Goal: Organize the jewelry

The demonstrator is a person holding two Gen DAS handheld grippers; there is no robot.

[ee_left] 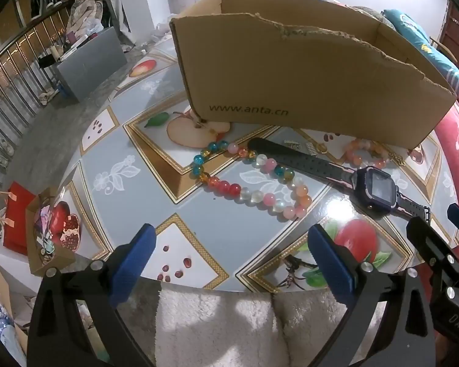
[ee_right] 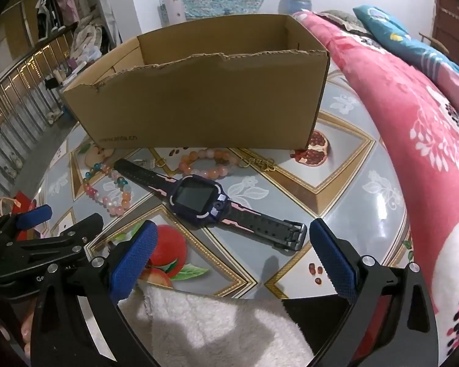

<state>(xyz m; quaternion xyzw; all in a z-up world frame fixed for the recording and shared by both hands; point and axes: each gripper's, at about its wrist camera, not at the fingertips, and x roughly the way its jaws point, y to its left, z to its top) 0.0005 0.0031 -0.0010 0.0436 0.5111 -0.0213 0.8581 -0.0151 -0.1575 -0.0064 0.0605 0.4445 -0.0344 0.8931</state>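
Both grippers, left (ee_left: 229, 263) and right (ee_right: 231, 258), hang spread and empty over the table's (ee_right: 364, 214) near edge. The watch (ee_right: 199, 200) lies at the right one's 12 o'clock, beads (ee_left: 248, 180) at 10, box (ee_right: 205, 101) behind. Best pinch the strap crosswise; open room lies rightward, toward the blanket (ee_right: 413, 122).

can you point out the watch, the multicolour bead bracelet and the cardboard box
watch (ee_right: 198, 199), right wrist view, on its dark screen
multicolour bead bracelet (ee_left: 224, 186), left wrist view, on a red bead of the near strand
cardboard box (ee_left: 306, 91), left wrist view, on its near outer wall
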